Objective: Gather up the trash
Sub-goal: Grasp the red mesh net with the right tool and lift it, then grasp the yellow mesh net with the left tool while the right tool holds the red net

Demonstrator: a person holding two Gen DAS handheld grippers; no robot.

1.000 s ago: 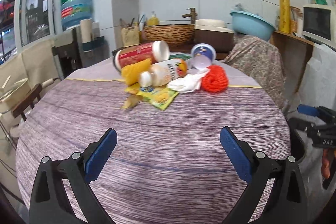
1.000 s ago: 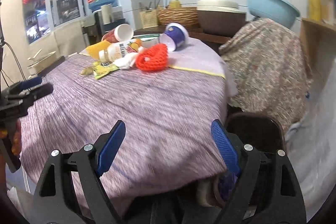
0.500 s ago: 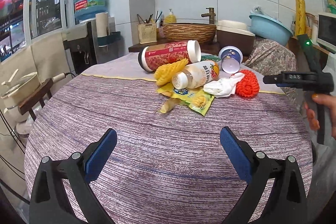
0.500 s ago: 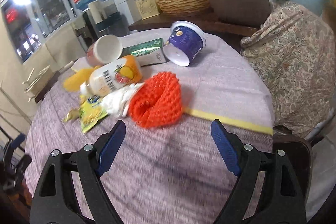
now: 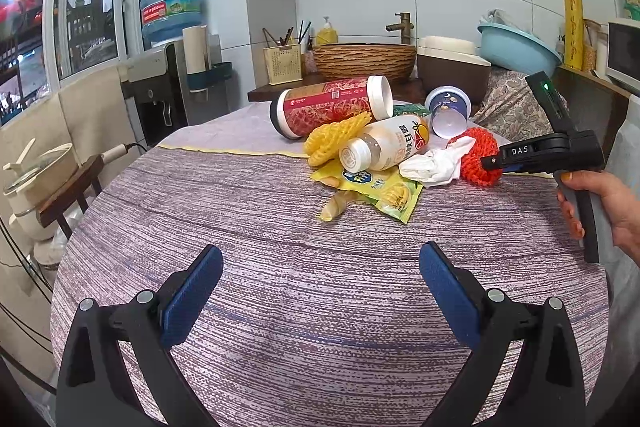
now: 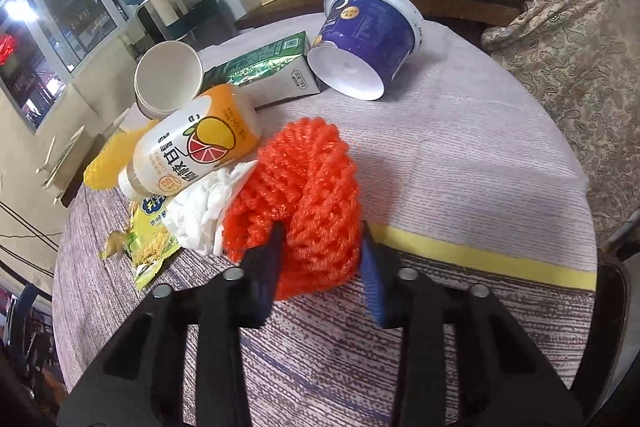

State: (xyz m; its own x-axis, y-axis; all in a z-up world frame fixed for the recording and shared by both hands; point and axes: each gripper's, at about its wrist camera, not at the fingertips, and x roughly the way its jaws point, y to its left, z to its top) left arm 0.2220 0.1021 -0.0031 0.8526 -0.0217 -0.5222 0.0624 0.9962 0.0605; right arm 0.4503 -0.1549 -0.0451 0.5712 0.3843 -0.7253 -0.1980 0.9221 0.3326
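Item: crumpled orange foam-mesh fruit sleeve (image 6: pixel 304 203), lying on the round table under a purple-grey woven cloth (image 5: pixel 304 291), at the right end of the trash pile, its left side touching a wad of white tissue (image 6: pixel 208 203).

Grip: right gripper (image 6: pixel 320 263) had its two blue-padded fingers closed in against the near lobe of the sleeve, one each side, pressing the mesh; the sleeve appeared to rest on the cloth, not lifted. Left gripper (image 5: pixel 316 291) hung wide open over bare cloth, holding nothing, well short of the pile.

Handling, judged: very light, soft, springy; it would compress rather than resist, and its ribbed surface should not slip. Not fragile. The bunched near lobe was a sound hold; a shallow pinch might tear free of loose mesh.

Neighbours: white-and-orange plastic juice bottle (image 6: pixel 192 151) on its side just beyond the tissue; yellow snack wrapper (image 6: pixel 152 247) flat to the left; dark blue paper tub (image 6: pixel 368 39) tipped over farther back, apart from the sleeve; green carton (image 6: pixel 264 71) behind the bottle.

Room: open cloth lay to the right of and nearer than the sleeve, as far as the table edge (image 6: pixel 592 247). Withdrawal upward and toward the holder looked unobstructed; the tissue might drag along.
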